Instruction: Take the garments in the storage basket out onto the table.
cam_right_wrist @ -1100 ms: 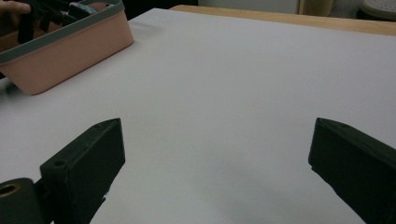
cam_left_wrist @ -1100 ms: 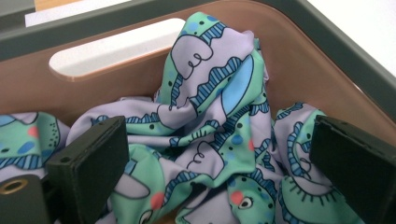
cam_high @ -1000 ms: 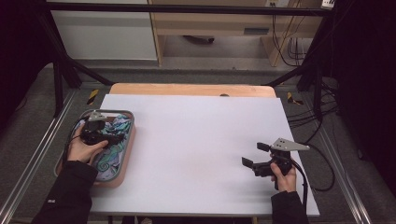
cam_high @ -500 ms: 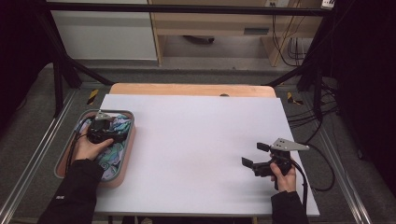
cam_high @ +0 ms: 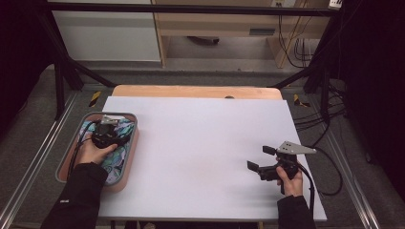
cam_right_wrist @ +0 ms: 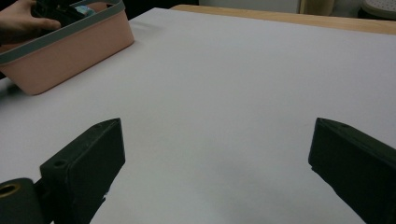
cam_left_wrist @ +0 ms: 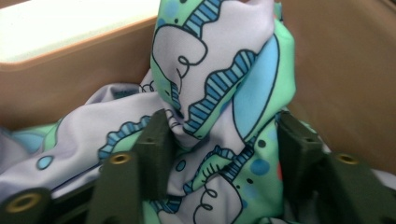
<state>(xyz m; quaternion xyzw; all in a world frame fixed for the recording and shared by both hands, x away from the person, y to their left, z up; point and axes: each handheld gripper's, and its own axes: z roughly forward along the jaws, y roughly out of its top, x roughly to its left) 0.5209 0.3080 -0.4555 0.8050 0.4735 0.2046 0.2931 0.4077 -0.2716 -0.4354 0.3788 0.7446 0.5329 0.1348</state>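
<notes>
In the pink bin (cam_high: pixel 128 162), at the left edge of the white table (cam_high: pixel 200 143), lies a crumpled patterned cloth (cam_left_wrist: pixel 219 88); one fold rises upright. The left gripper (cam_left_wrist: pixel 219 149) reaches down into the bin, its jaws just closing around that fold, pads at its flanks. Well right of the bin, the right gripper (cam_right_wrist: pixel 215 172) hovers with jaws spread wide, pointing toward the bin.

1. The cloth (cam_left_wrist: pixel 219 84) in the bin is a smooth, thin printed fabric with a slight sheen.
2. The bin (cam_high: pixel 125 172) looks like matt pink plastic with a grey rim.
3. The bench (cam_high: pixel 200 143) has a matt white top over a pale wooden edge.
4. The right hand-held gripper (cam_right_wrist: pixel 215 172) has matt black plastic jaws.
</notes>
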